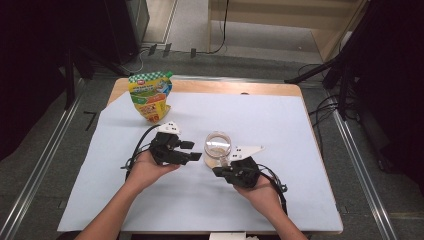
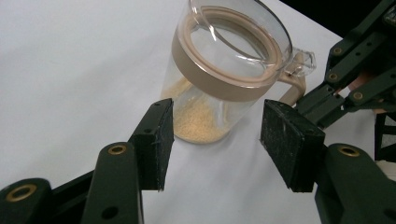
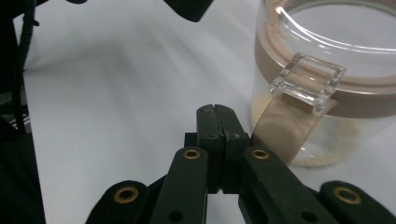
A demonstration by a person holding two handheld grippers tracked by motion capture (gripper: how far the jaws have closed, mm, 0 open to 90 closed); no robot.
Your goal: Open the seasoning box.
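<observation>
A clear jar with a beige band, a beige handle and a clear lid tab stands on the white sheet; pale grains cover its bottom. My left gripper is just left of it and open. In the left gripper view the jar stands just beyond the gap of the left gripper, and neither pad touches it. My right gripper is at the jar's near side. Seen from its own camera, the right gripper is shut with nothing between the jaws, right beside the handle.
A green and yellow stand-up pouch is upright at the back left of the white sheet. The sheet covers a wooden table. Metal rails run along both sides of the table.
</observation>
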